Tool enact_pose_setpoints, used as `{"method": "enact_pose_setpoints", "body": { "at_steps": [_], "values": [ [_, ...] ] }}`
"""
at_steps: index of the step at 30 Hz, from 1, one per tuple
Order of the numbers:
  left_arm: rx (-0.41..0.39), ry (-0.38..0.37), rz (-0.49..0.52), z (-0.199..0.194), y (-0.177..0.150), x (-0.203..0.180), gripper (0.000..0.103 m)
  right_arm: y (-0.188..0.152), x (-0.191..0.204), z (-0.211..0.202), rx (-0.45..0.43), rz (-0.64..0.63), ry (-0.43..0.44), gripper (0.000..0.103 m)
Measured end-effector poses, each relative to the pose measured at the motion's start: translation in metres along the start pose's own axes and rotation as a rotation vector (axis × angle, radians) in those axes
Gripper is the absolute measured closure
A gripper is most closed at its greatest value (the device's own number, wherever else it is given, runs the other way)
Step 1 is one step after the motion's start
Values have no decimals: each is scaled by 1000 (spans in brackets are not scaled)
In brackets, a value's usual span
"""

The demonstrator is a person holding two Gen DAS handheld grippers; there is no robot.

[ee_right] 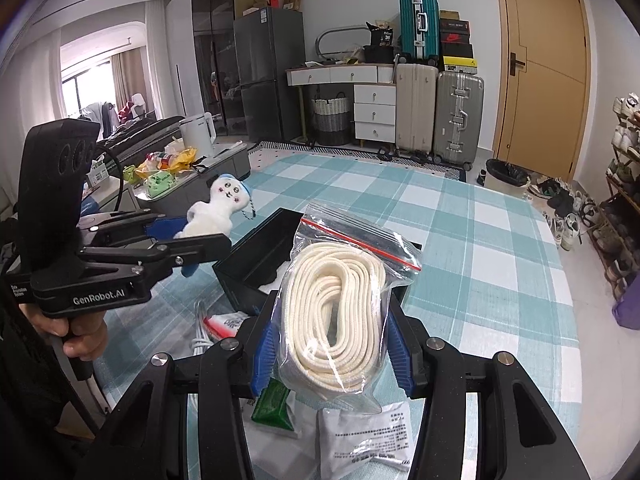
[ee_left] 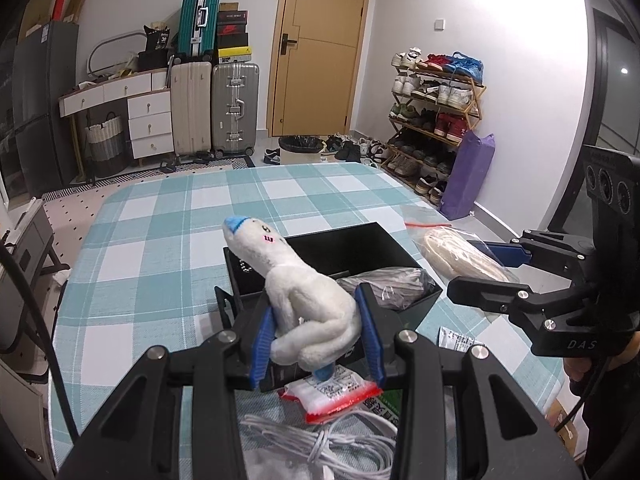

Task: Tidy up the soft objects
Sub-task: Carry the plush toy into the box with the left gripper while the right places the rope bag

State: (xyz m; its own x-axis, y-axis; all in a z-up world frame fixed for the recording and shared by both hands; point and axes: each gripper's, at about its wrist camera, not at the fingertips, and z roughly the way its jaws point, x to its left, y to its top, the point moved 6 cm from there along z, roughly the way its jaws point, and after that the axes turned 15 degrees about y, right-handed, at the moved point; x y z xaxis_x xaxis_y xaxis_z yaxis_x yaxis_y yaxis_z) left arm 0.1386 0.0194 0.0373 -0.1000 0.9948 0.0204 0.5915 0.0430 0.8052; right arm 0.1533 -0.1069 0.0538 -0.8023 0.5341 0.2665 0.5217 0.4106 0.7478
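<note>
while both hands hover over checked surface (ee_left: 160, 216), my left tool (ee_left: 316, 340) clamps white plush toy (ee_left: 308, 300) above black box (ee_left: 360, 244); right tool (ee_right: 332, 348) pinches bagged cream rope (ee_right: 340, 304) beside it.

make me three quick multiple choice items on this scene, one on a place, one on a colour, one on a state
1. Where is the black box?
A. on the checked tablecloth
B. on the shoe rack
C. on the floor

2. What colour is the strip on the zip bag of white rope?
A. green
B. red
C. yellow

3. What is the left gripper doing?
A. hanging open
B. shut on the plush toy
C. shut on a cable

Answers: 1 A, cloth shows all around it; 2 B, a red line crosses the bag's top; 3 B, both blue pads press the toy.
</note>
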Motion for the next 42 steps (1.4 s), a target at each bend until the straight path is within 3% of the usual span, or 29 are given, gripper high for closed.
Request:
{"method": "enact_pose_setpoints", "body": {
  "at_steps": [42],
  "values": [
    [142,-7,55,79,-12,-16,65,8,-46,87,145,24,16,55]
  ]
}}
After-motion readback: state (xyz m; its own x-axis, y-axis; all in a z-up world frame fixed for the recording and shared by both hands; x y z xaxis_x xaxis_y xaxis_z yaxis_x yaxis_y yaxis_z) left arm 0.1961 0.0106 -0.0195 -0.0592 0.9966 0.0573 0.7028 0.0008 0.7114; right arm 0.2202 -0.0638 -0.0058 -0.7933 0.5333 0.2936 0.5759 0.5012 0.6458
